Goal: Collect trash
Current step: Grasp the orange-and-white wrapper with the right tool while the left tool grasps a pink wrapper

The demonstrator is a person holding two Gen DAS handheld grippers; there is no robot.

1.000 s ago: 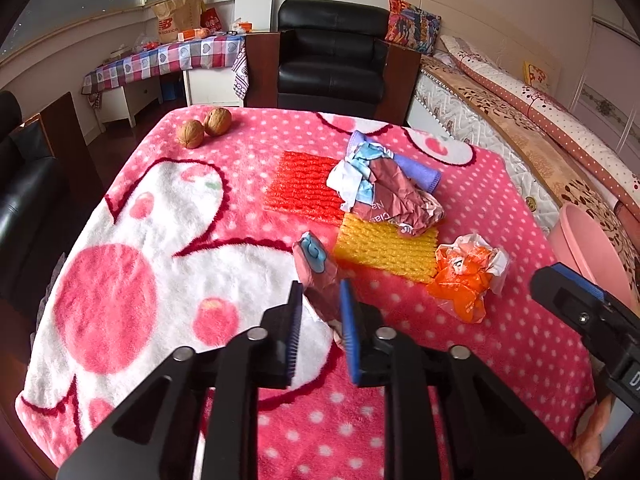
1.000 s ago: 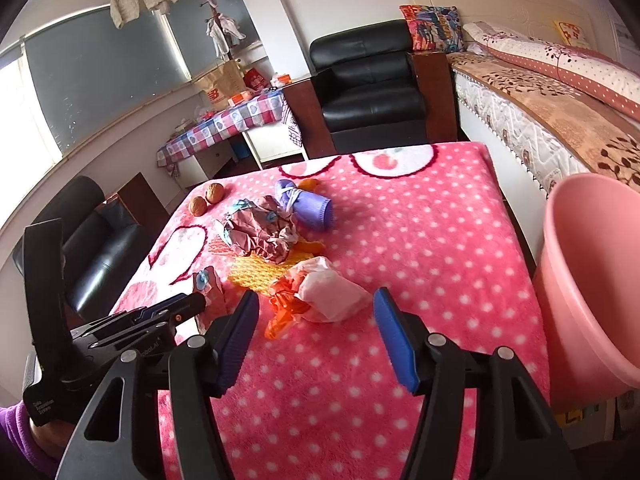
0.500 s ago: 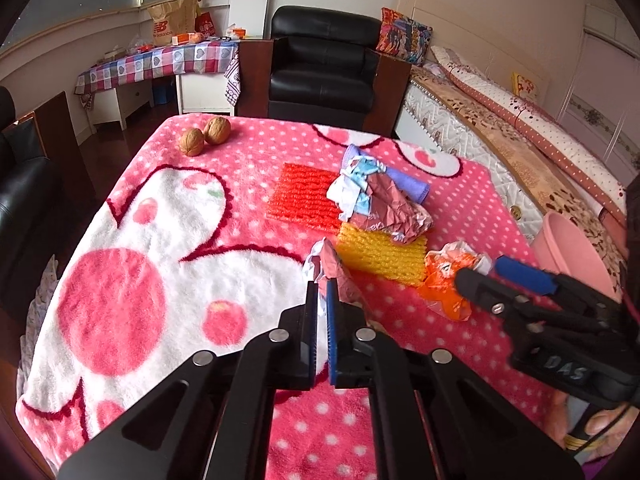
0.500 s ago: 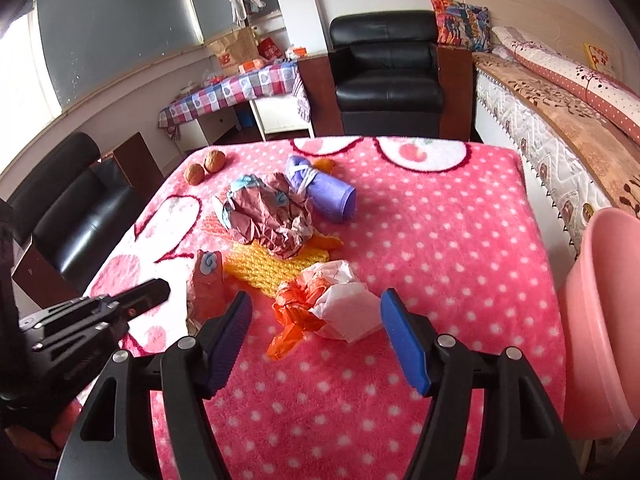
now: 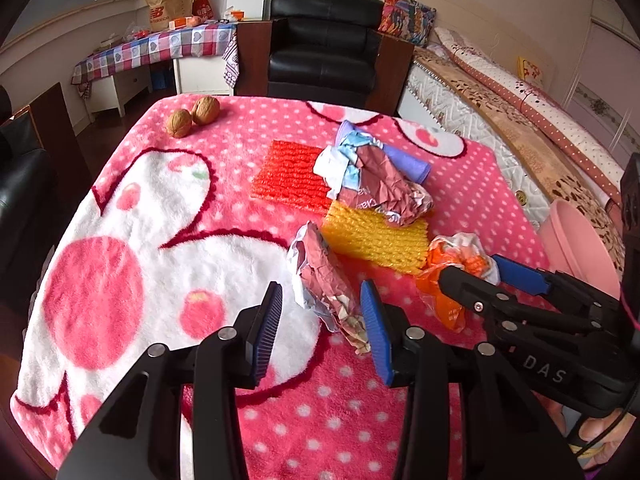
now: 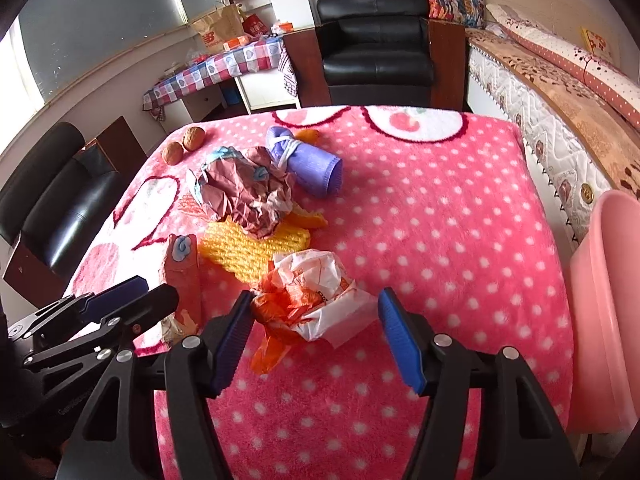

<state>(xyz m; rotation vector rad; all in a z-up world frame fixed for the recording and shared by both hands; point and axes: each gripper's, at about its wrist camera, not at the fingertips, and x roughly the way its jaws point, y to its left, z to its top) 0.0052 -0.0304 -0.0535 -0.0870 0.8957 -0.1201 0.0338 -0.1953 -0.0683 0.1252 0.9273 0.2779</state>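
A small crumpled pink-brown wrapper lies on the pink polka-dot blanket between the jaws of my left gripper. Those jaws are opening and stand wide, with the right pad close against the wrapper's near end. An orange-and-white plastic bag sits between the jaws of my right gripper, which are closing around it without squeezing it. From the left wrist view the right gripper straddles that bag. The left gripper shows at the lower left of the right wrist view.
A larger crumpled wrapper rests on a yellow foam net beside a red foam net. A purple rolled cloth and two walnuts lie farther back. A pink bin stands off the table's right edge.
The left gripper closed on the small wrapper, then opened wide, and the wrapper now lies on the blanket. The right gripper moved in and down until the orange bag sat between its jaws.
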